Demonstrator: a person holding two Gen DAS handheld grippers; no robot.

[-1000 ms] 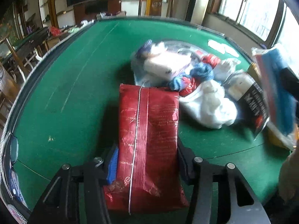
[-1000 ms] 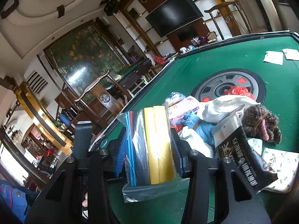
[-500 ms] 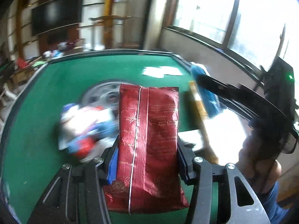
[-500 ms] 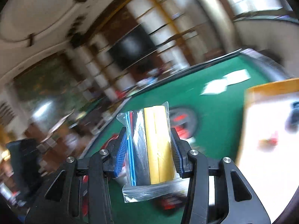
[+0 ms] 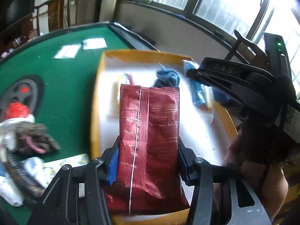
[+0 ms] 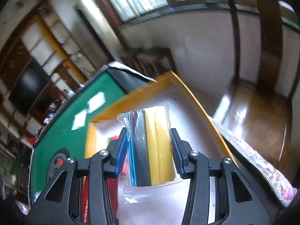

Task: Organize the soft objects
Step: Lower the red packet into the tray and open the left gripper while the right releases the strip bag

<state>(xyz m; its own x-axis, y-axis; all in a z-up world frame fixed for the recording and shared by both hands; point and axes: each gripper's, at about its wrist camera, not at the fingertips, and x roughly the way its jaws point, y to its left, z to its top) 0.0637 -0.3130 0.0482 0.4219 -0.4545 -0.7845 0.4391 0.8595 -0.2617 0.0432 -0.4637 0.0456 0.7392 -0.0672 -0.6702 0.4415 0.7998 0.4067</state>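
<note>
Carrying two soft packs at once, you hold both over the shallow box, whose orange-brown rim frames a bright white floor at the edge of the green felt worktop. Your left gripper has its fingers clamped on a dark red foil pouch, crinkled and glossy, with a ribbed seam running down its length and a serrated top edge. Your right gripper has its fingers pressed on a clear zip bag packed with flat folded pieces in yellow, black and blue, the loose plastic hanging slack below the grip. Neither pack has been set down yet. The job looks partly done: a blue knitted bundle and what seem to be a couple of other wrapped items, too blurred to name, already lie in the box. Left to sort, by the look of it, is the heap on the worktop: a red mesh puff, a shaggy brown fluffy piece with a pink strap, white cloth and dark printed packets beside them.
</note>
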